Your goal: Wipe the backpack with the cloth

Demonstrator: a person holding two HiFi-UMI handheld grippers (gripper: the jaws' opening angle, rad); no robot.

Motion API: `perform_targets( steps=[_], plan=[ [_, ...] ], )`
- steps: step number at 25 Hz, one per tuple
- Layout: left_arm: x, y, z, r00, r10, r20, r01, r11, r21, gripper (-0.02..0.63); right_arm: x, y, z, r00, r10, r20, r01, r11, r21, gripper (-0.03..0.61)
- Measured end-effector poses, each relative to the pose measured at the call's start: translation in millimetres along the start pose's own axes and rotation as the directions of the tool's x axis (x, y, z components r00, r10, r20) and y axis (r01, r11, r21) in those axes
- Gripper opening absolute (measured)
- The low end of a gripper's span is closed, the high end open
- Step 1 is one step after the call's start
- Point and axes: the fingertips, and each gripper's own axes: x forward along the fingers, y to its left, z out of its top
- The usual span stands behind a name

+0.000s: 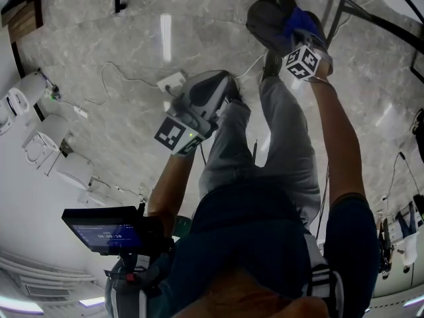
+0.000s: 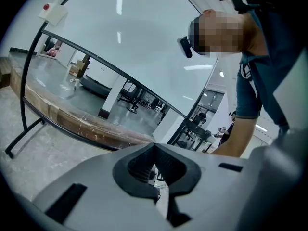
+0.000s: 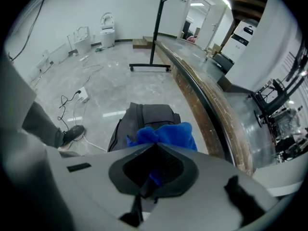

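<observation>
Big grey marble floor [image 1: 99, 45] takes up most of the scene, and a long wood-edged desk [image 3: 202, 97] runs along its right side, going off into the distance. The backpack [image 3: 144, 120] is dark grey and sits on the floor just left of that desk, straight ahead of and below the right tongs [image 3: 153, 153]. From there its long axis runs away toward the far floor, with the near end closest to the tool. I honestly can't tell if it's propped up or lying flat. The blue cloth [image 3: 168, 134] is bunched up and pinched in the right tongs, which are clamped on a fold of it. The rest of it puffs out over the near end of the pack, and whether it's actually pressing on the fabric yet I can't say. The left tongs [image 2: 154, 148] are pressed together with nothing in them. They point off across the room rather than at the bag, and from the head view they hang well to the left of it. So the right hand is the nearer one by a lot, and I reckon the wipe should go lengthwise, from the near end out to the far end.
</observation>
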Motion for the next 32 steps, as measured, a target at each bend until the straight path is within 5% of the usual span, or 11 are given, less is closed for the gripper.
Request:
perform_targets(
  steps=[11, 19, 32],
  plan=[
    [2.4, 0.2, -0.3, 1.0, -0.008, -0.008, 0.008, 1.0, 0.008, 0.002, -29.4, -1.1, -53.7, 0.999, -0.023, -0.035, 0.024, 0.999, 0.034, 0.011],
    [3.3, 3.3, -3.1, 1.0, -0.01, -0.015, 0.011, 1.0, 0.008, 0.002, -15.6, 8.2, -48.8, 0.997, 0.076, -0.007, -0.075, 0.995, 0.06, 0.011],
    [-1.0, 6.5, -5.8, 1.0, -0.017, -0.024, 0.018, 0.999, 0.037, 0.002, -26.4, 5.4, -40.0, 0.998, 0.063, 0.026, -0.065, 0.994, 0.091, 0.04]
  ],
)
